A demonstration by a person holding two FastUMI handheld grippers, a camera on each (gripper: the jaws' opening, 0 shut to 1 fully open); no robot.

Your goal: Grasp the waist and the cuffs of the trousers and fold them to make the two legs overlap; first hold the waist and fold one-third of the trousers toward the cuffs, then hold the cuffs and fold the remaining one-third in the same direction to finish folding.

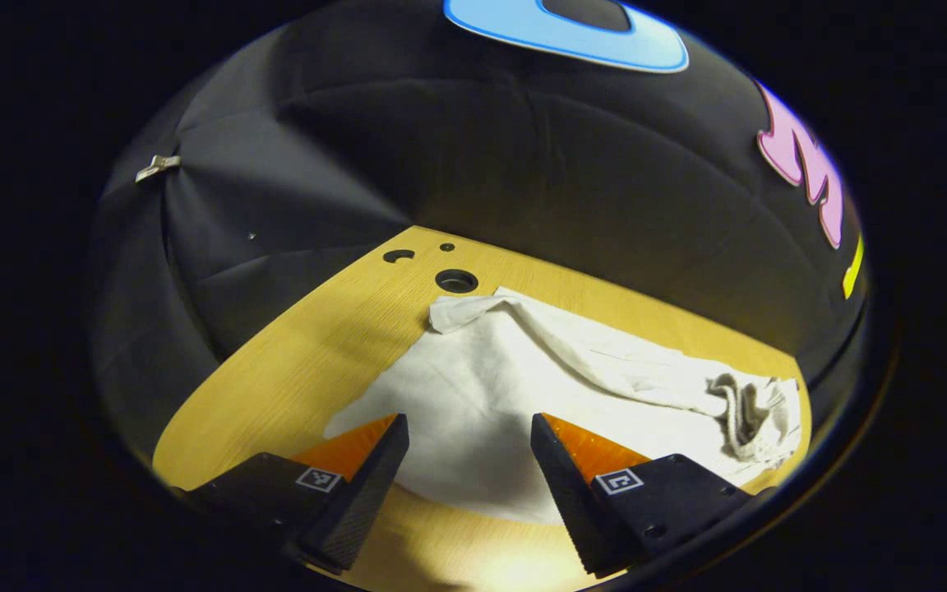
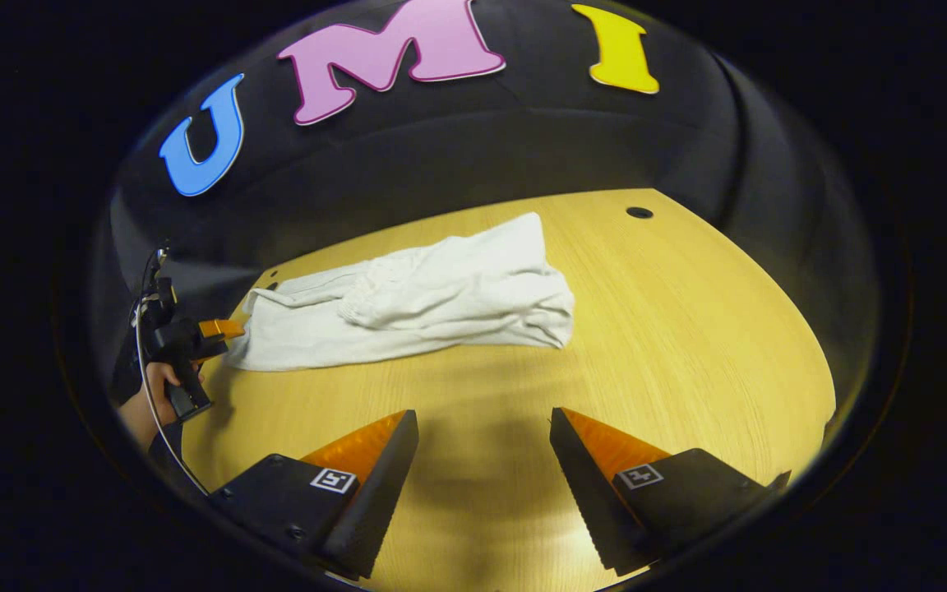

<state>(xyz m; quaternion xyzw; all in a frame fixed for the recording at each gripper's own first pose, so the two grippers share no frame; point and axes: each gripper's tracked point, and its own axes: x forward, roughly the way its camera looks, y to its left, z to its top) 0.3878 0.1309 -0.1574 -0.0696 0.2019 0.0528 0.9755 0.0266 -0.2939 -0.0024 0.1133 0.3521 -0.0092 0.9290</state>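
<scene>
In the left gripper view, the left gripper [image 1: 469,427] hangs low over the near edge of a wooden table [image 1: 309,345], its jaws spread wide with nothing between them. White trousers [image 1: 523,386] lie flat on the table just beyond the fingertips, and the near hem of the cloth shows in the gap between the two fingers. The cloth runs away to the far right, where a bunched, gathered end [image 1: 749,411] sits crumpled near the table's right edge; a folded ridge runs along the far side of the garment. Three round holes [image 1: 456,280] are cut into the tabletop near the far corner, just beyond the cloth. In the right gripper view, the right gripper [image 2: 482,432] is held above bare wood, jaws wide apart and empty, well short of the trousers [image 2: 408,300]. From here the trousers lie across the far left part of the table [image 2: 687,329], partly doubled over themselves, with a rumpled thicker end toward the right. At the far left, a hand [image 2: 153,386] holds the left gripper [image 2: 223,329], whose tip is just beside the left end of the cloth; whether it touches the cloth cannot be told. One small hole [image 2: 639,212] shows in the table at the far right.
</scene>
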